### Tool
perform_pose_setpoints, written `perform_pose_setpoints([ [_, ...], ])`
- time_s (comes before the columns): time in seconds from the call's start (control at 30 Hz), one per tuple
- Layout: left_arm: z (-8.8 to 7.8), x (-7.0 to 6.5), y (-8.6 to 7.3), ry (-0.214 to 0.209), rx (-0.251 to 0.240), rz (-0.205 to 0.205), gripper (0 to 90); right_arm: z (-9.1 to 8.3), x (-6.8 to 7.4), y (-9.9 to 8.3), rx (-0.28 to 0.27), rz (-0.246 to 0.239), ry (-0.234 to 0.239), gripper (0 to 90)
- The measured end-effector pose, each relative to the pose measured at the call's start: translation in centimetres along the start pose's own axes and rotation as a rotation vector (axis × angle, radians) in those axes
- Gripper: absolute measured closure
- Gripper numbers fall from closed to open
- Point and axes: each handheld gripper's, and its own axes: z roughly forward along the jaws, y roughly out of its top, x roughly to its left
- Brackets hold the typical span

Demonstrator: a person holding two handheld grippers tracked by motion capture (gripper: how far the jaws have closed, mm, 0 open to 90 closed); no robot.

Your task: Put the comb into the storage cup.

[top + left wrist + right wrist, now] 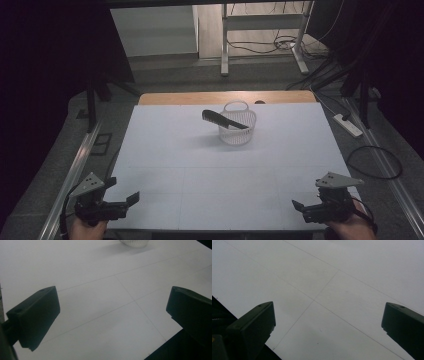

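- Left gripper (123, 191): near-left corner of table (165, 150), well short of basket, jaws spread wide, nothing between; in left gripper view (113, 312) just bare white top w/ faint grid lines, basket base at top edge.
- Comb (224, 120): black, lying across rim of basket, tilted, one end poking out past basket's left side.
- Basket (239, 134): white, slatted, w/ loop handle at back; sits far-centre of table.
- Right gripper (306, 198): near-right corner, well short of basket, jaws wide apart, holding nothing; same in right gripper view (328, 320).
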Motion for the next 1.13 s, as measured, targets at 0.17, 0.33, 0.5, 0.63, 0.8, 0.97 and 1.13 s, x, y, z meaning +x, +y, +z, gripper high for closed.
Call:
perform_pose_setpoints([
  [0.17, -0.2, -0.2, -0.3, 0.004, 0.003, 0.001, 0.0, 0.0, 0.0, 0.0, 0.001, 0.0, 0.001, 0.0],
  [0.33, -0.4, -0.3, -0.7, 0.011, 0.01, -0.002, 0.0, 0.0, 0.0, 0.0, 0.005, -0.003, 0.0, 0.0],
  [0.5, -0.5, -0.5, -1.0, 0.027, 0.031, 0.004, 0.0, 0.1, 0.0, 0.0, 0.005, -0.002, -0.001, 0.0],
  [0.63, -0.7, -0.8, -1.2, 0.043, 0.041, 0.014, 0.0, 0.1, 0.0, 0.0, 0.004, 0.0, -0.001, 0.0],
  [0.8, -0.7, -1.1, -1.2, 0.065, 0.067, 0.023, 0.0, 0.1, 0.0, 0.1, 0.008, 0.0, -0.003, 0.0],
  [0.97, -0.3, -1.3, -1.1, 0.084, 0.109, 0.036, 0.0, 0.1, 0.0, 0.1, 0.009, -0.003, -0.003, 0.0],
  [1.13, -0.2, -1.2, -1.0, 0.083, 0.116, 0.032, 0.0, 0.2, 0.0, 0.1, 0.013, -0.006, -0.003, 0.0],
])
